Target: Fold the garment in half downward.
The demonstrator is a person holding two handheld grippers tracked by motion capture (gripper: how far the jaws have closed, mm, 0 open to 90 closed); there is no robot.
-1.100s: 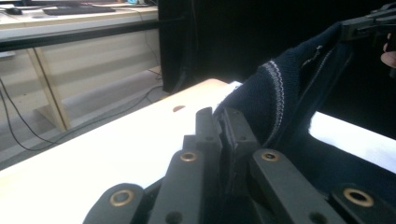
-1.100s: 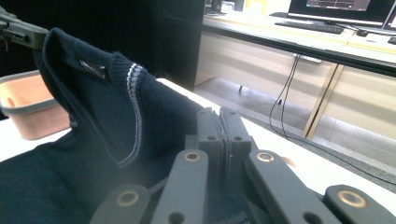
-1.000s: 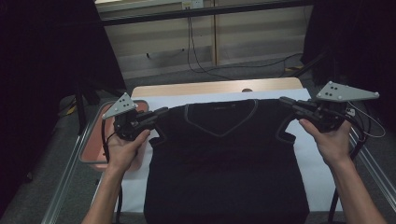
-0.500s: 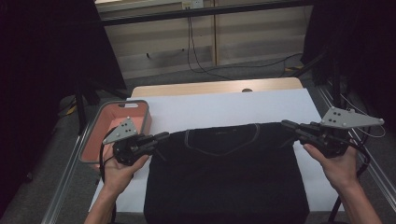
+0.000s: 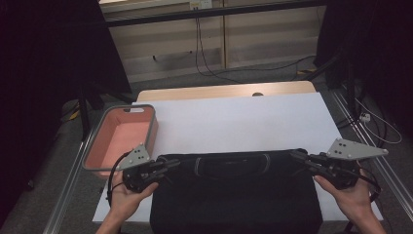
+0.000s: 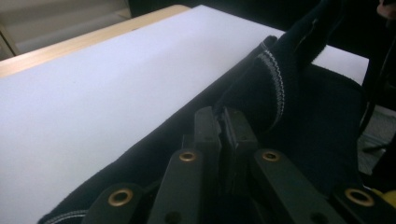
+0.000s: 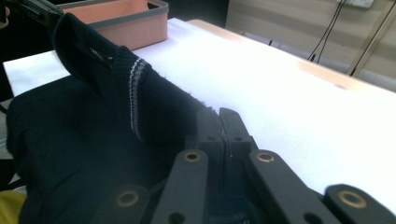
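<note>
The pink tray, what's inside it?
Nothing shows inside the pink tray: its floor looks bare. The near corner is covered by the left claw's grey plate.

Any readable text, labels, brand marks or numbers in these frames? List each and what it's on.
None readable.
Dark garment: a small tag-like mark near the collar, too small and blurred to read.
Pink tray: no print visible.
White sheet on the table: blank.
Left hand-held gripper and right hand-held gripper: no lettering visible.
</note>
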